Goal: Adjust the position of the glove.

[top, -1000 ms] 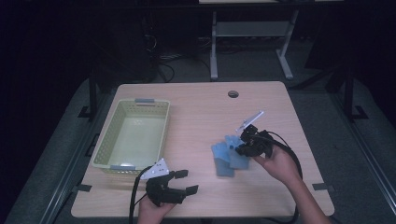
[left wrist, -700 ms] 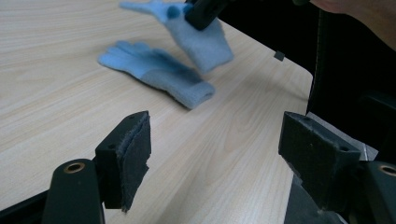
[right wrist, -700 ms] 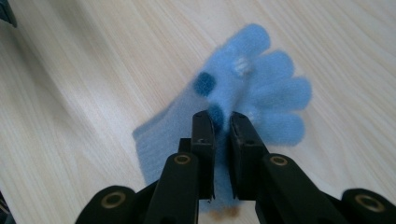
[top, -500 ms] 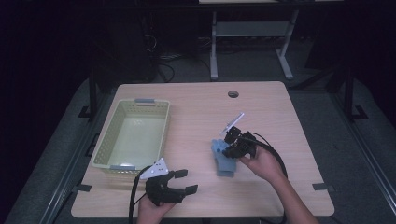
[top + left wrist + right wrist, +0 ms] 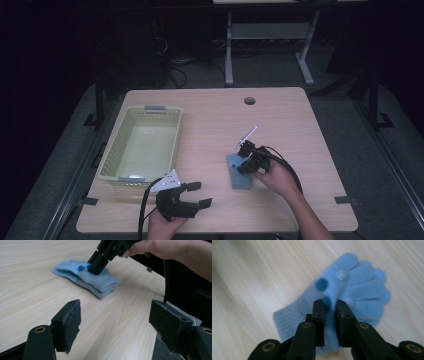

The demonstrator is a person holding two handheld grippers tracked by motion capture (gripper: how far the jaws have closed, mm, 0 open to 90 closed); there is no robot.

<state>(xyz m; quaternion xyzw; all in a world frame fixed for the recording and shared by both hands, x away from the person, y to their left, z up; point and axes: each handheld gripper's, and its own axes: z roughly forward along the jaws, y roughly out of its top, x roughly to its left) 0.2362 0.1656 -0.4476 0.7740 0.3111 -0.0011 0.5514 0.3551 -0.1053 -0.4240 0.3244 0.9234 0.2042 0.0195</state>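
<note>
Dark room, metal frame legs and cables on the floor behind a light wood desk with a round cable hole near its far edge. Pale green plastic basket on the desk's left half, nothing seen inside.

Light blue fleece glove lies flat on the desk right of centre, well apart from the basket. Dark blue dots on its back, fingers bunched together; in the left gripper view it looks folded or doubled in layers.

Right hand-held gripper is held in the person's right hand, tilted down onto the glove's far end. In the right gripper view its jaws are nearly closed, a narrow gap between them, tips pressed into the glove's middle just below the finger roots, next to a dark dot. Fabric sits in the gap; cannot tell if it is actually pinched. Left gripper view shows the same jaw tips planted on top of the glove, glove flat on the desk.

Left hand-held gripper at the near desk edge, in the person's left hand, just off the basket's near right corner. Jaws spread wide, nothing between them, pads facing the glove from a distance. Well apart from the glove and the right hand-held gripper.
</note>
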